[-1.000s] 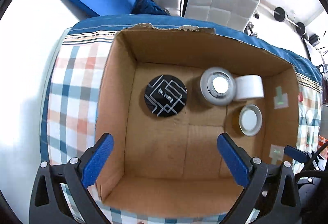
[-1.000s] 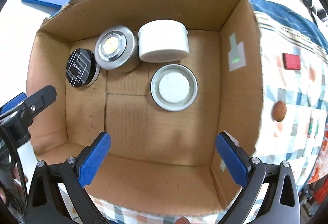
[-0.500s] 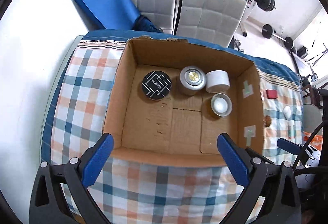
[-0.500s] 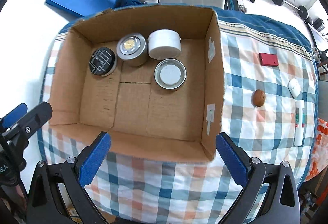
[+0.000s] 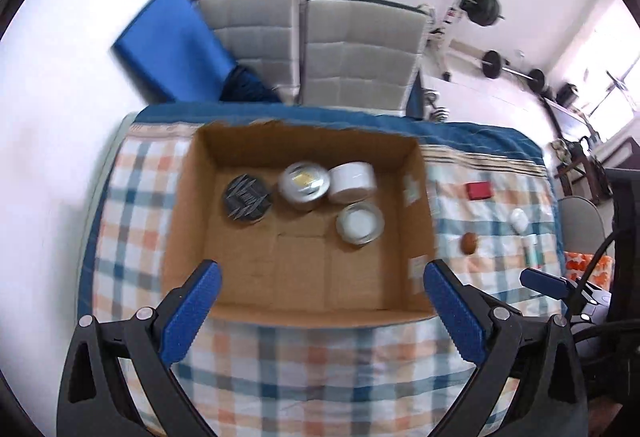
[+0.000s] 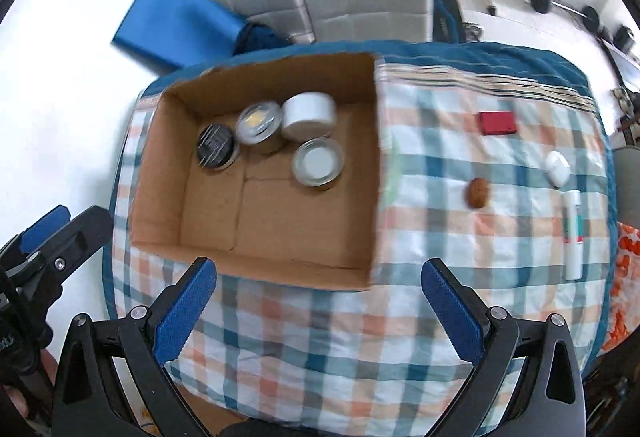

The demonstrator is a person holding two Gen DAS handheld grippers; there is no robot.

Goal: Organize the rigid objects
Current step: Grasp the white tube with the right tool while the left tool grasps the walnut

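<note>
The checked cloth (image 6: 460, 165) covers the work surface and carries an open cardboard box (image 6: 304, 261), the reference for everything below. Four round containers sit in the far half of the box, its near half bare: a black-lidded tin (image 6: 216, 147) nearest the left wall, a silver tin (image 6: 260, 123) touching it on the right, a white tub (image 6: 309, 113) next along against the silver tin, and a silver-rimmed tin with a white centre (image 6: 318, 163) just in front of the white tub. Outside the box, to its right on the cloth, lie a white tube (image 6: 573, 233) furthest out, a red rectangular case (image 6: 497, 123) towards the far edge, a white earbud-style case (image 6: 557, 165) between those two, and a small brown oval object (image 6: 478, 193) nearest the box wall. The left gripper (image 5: 320, 311) is spread wide and holds nothing; it hangs over the box's near wall, with the containers well ahead of its tips. The right gripper (image 6: 318, 307) is likewise spread wide and empty, over the cloth in front of the box's near wall; the loose items lie ahead and to its right.
</note>
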